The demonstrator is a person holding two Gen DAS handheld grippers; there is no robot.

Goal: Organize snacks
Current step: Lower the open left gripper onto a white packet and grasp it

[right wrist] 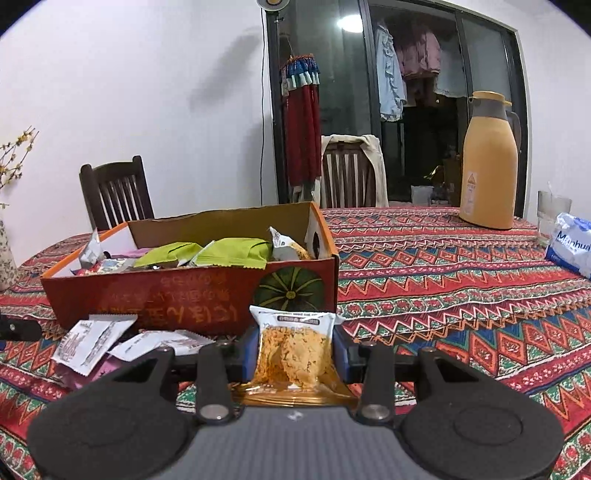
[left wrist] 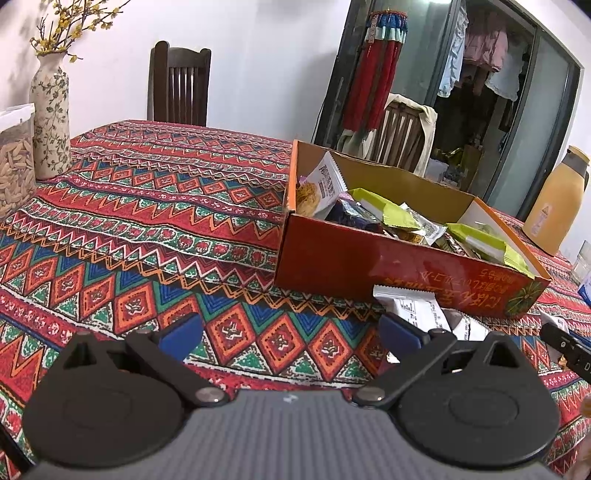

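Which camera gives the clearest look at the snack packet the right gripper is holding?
The right wrist view: the snack packet sits centred between the right gripper fingers, its crumbly orange contents visible in front of the red box. The left wrist view shows only an edge of the right gripper, not the held packet.

White walls enclose a table under a red geometric-patterned tablecloth (right wrist: 461, 266). Two dark wooden chairs (right wrist: 116, 192) (right wrist: 349, 173) stand at its far edge. Behind, dark-framed glass doors (right wrist: 443, 110) reflect a ceiling light (right wrist: 349, 22).
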